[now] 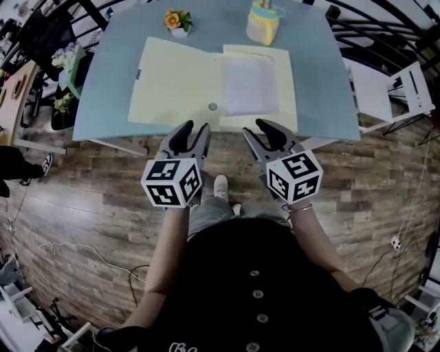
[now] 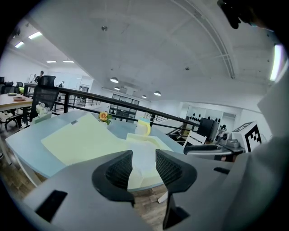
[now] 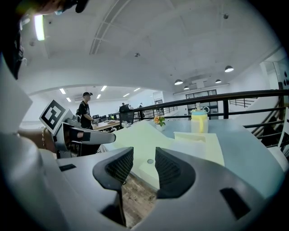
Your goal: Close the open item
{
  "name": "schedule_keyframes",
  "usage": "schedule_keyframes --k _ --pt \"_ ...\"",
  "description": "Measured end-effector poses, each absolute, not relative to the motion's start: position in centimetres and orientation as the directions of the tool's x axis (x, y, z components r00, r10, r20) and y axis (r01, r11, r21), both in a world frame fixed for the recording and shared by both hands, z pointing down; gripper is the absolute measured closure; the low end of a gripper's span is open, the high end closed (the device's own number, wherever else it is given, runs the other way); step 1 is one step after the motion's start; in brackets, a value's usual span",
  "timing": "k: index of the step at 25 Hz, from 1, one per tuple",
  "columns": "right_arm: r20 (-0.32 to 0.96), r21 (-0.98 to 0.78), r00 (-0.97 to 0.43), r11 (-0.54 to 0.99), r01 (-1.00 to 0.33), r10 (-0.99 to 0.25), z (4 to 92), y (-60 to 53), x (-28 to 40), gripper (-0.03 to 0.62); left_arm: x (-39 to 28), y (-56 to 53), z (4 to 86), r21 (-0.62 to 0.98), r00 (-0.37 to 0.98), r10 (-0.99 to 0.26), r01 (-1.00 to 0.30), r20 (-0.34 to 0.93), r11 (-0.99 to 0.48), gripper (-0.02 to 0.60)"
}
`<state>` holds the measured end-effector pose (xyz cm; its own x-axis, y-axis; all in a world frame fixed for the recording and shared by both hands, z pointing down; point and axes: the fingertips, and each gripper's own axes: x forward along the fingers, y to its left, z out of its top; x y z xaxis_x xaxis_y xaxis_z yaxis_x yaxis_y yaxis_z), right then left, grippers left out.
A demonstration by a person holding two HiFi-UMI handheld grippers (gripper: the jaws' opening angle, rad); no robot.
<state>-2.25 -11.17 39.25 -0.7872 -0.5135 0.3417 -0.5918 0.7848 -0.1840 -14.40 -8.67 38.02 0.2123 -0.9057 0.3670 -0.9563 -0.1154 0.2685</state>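
The pale yellow folder (image 1: 185,82) lies open and flat on the blue counter (image 1: 103,103), cover spread to the left, a white sheet (image 1: 249,86) in its right half. Beyond the folder stand a flower pot (image 1: 178,20) and a yellow jug (image 1: 265,22). At the folder's near edge, the left tongs (image 1: 194,130) and right tongs (image 1: 258,129) are both open, gripping nothing.

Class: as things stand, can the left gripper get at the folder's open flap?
Probably yes. The left gripper, open and empty, is at the near edge of the table, just short of the flap, and nothing lies between them.
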Motion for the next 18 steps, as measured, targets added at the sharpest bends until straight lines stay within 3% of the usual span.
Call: schedule_keyframes --k 18 --pt "0.344 -0.158 -0.727 0.726 -0.669 -0.594 39.1 -18.9 -6.8 0.454 -18.3 -17.0 37.9 0.274 0.329 -0.877 -0.931 0.350 -0.240 0.425"
